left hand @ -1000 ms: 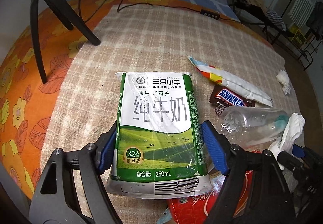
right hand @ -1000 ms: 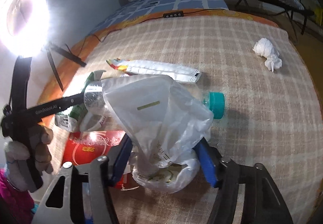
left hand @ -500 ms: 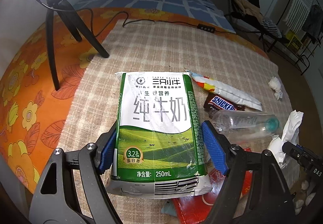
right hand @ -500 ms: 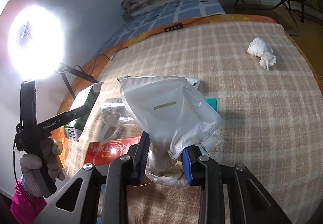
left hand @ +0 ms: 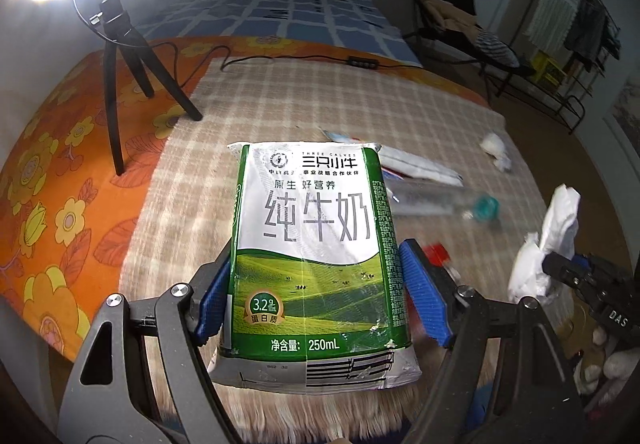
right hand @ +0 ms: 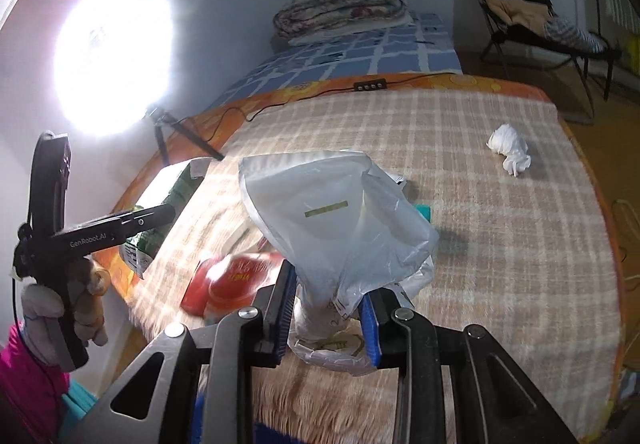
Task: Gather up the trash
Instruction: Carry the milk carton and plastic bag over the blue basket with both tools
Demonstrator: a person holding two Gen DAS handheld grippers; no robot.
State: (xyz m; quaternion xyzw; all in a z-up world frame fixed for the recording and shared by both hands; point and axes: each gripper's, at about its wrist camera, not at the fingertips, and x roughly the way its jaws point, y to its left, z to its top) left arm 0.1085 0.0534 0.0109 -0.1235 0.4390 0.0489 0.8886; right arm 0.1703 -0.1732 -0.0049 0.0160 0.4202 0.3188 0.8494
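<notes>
Between left hand-held gripper (left hand: 316, 298) pads, milk carton (left hand: 316, 248), "250mL"

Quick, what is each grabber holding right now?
Left gripper: closed on the milk carton.
Right gripper: closed on the white plastic bag.

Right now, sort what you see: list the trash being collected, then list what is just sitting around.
Trash for the job:
- milk carton, clamped in the left gripper
- plastic bag, clamped in the right gripper
- plastic bottle
- crumpled tissue
- red packet

Just lying about:
- ring light tripod
- cable remote
- folded quilt
- folding chair
</notes>
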